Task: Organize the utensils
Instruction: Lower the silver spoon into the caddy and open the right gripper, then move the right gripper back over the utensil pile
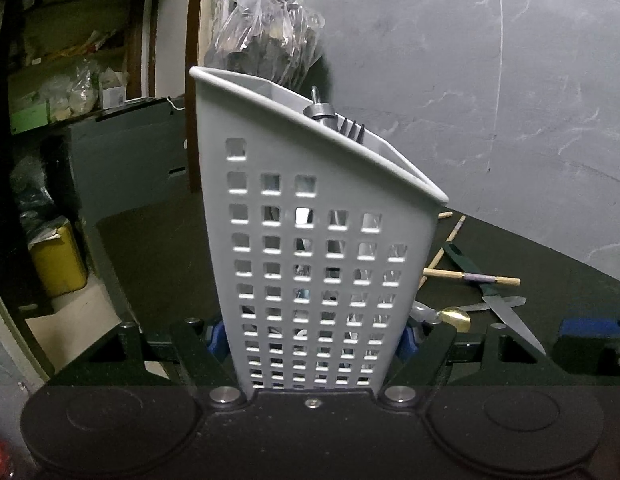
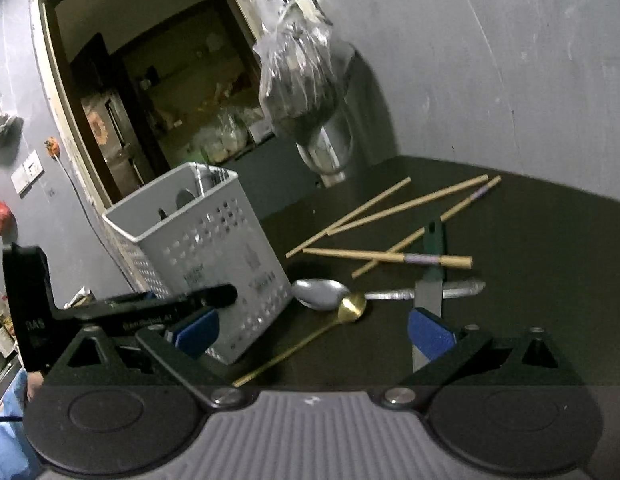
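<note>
A grey perforated utensil holder (image 1: pixel 310 248) fills the left wrist view; my left gripper (image 1: pixel 310 340) is shut on its lower part, blue pads pressing both sides. A fork (image 1: pixel 351 128) and a metal handle stick out of its top. In the right wrist view the holder (image 2: pixel 214 256) stands at left. My right gripper (image 2: pixel 313 332) is open above the dark table, over a gold spoon (image 2: pixel 341 312). A silver spoon (image 2: pixel 321 294), a green-handled knife (image 2: pixel 429 280) and several wooden chopsticks (image 2: pixel 389 256) lie beyond it.
The dark table (image 2: pixel 529 260) meets a grey marbled wall (image 2: pixel 489 60) at the back. A plastic bag (image 2: pixel 298 80) hangs on the wall above the holder. A doorway (image 2: pixel 150 100) opens at left onto cluttered shelves.
</note>
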The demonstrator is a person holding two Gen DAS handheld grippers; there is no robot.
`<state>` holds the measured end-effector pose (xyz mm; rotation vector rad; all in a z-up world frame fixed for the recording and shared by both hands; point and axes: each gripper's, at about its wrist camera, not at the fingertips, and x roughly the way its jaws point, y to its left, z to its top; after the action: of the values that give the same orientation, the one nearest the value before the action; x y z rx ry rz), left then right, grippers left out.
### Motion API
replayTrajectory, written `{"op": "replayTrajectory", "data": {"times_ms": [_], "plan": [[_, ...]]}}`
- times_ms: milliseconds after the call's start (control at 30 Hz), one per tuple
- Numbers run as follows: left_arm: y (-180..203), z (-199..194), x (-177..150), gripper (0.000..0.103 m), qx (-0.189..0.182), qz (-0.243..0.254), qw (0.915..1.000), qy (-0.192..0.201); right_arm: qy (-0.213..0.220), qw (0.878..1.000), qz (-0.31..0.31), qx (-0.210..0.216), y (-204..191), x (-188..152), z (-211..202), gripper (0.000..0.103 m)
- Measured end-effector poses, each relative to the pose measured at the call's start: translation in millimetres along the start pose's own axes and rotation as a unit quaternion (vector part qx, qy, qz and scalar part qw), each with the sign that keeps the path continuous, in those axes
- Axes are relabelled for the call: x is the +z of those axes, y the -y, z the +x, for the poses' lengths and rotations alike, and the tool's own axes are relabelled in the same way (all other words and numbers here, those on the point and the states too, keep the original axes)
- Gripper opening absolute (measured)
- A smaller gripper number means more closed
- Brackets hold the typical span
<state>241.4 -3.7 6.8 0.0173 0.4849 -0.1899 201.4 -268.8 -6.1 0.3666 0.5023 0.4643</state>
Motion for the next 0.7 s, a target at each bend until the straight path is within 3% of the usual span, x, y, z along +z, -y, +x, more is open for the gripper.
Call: {"op": "replayTrajectory", "data": {"times_ms": [233,700], "plan": [[-4.5,0.2,-1.9,0.076,-0.01,-0.007,0.9999,-0.002,-0.039,0.999,0.015,0.0,0.8,-8.0,9.8,0.103],[-18.5,5.1,-4.4,0.077,-0.052,0.001,0.9986,0.006,-0.078,0.995,-0.036,-0.055,-16.2,4.3,48.9,0.103]]}}
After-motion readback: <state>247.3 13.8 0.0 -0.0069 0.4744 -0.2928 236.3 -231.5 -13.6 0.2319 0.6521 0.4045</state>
